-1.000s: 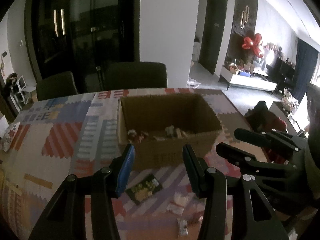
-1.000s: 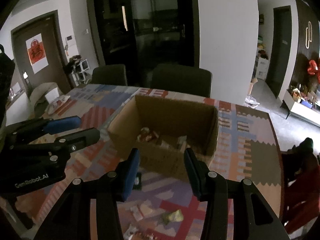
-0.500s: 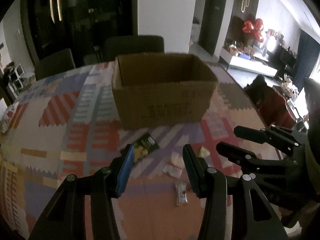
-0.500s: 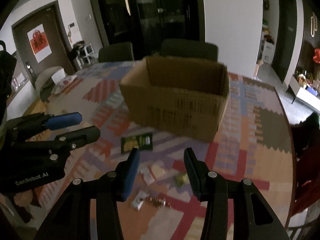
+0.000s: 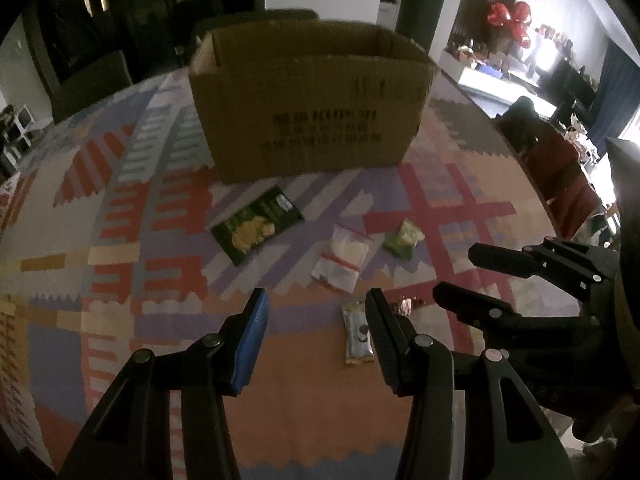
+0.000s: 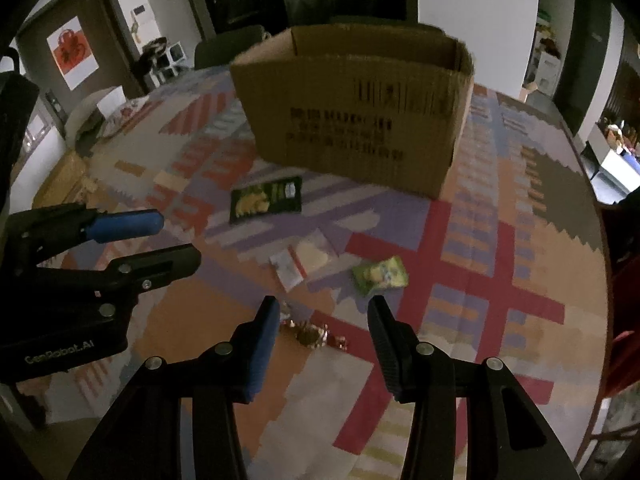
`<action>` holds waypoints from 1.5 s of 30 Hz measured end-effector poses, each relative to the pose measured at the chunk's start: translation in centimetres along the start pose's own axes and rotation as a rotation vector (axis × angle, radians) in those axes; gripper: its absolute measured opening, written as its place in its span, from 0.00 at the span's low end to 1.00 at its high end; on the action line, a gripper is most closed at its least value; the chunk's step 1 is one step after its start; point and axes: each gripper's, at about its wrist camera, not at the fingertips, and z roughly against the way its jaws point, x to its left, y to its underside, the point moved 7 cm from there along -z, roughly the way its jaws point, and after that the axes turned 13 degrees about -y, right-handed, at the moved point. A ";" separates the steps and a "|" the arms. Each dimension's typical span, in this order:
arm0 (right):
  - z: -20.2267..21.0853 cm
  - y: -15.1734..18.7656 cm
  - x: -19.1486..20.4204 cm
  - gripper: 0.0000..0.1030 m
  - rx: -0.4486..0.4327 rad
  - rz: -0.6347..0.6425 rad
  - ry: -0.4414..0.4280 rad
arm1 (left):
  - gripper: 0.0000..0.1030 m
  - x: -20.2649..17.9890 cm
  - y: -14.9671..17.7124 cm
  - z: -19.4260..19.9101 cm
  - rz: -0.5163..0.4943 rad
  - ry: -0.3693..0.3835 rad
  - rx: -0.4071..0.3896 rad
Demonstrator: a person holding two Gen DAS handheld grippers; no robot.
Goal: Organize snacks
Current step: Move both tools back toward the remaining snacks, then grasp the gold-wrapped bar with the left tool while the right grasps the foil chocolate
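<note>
Left gripper (image 5: 316,310) spread, empty; right gripper (image 6: 322,318) spread, empty; snack packets (image 5: 340,258) lie in front of the cardboard box (image 5: 312,108).

Left claw (image 5: 316,320) and right claw (image 6: 322,326) hover side by side, jaws spread.

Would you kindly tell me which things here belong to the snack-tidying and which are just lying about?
Belongs to the job:
open brown cardboard box
dark green chip packet
clear plastic pouch with red lines
small light-green snack bag
dark cookie bar wrapper
shiny foil-wrapped candy

Just lying about:
red balloon decoration
dark dining chair
</note>
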 end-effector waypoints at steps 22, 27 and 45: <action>-5.0 4.4 -1.9 0.46 0.170 -0.005 -0.036 | 0.45 -3.6 4.8 -6.7 -0.061 0.069 0.184; -5.6 4.2 -2.1 0.46 0.183 0.007 -0.041 | 0.40 -3.9 4.6 -7.5 -0.052 0.079 0.200; -7.6 3.5 -1.0 0.46 0.220 0.112 -0.038 | 0.18 -3.7 4.7 -7.3 -0.056 0.080 0.179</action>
